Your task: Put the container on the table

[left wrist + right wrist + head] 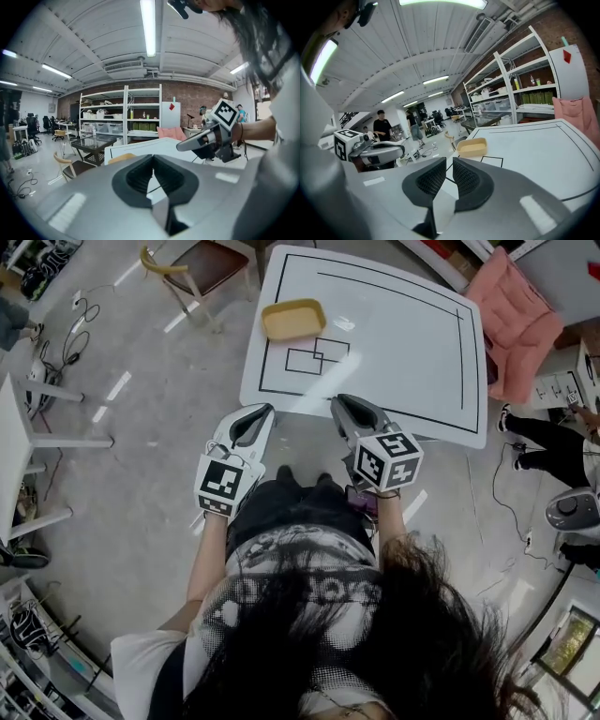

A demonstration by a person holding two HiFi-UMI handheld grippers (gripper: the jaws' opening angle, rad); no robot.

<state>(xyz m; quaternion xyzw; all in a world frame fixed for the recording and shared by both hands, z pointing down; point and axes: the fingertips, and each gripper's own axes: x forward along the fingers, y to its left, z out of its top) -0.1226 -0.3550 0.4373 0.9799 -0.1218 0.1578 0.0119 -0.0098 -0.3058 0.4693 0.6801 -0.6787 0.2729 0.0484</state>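
A shallow yellow container (293,319) rests on the white table (403,343), near its far left corner beside two drawn black squares. In the right gripper view the container (472,147) lies ahead on the table (543,154), well beyond the jaws. My left gripper (265,411) hovers off the table's near edge; its jaws meet at the tips with nothing in them. My right gripper (337,401) hangs over the near edge, its jaws a narrow gap apart and empty. The left gripper view shows a sliver of the container (123,158) past its jaws.
A wooden chair (192,268) stands on the floor past the table's left corner. A pink cushion (516,324) lies at the table's right side, and a person's legs (553,442) stretch out there. Another white table (19,442) is at the far left. Cables run across the floor.
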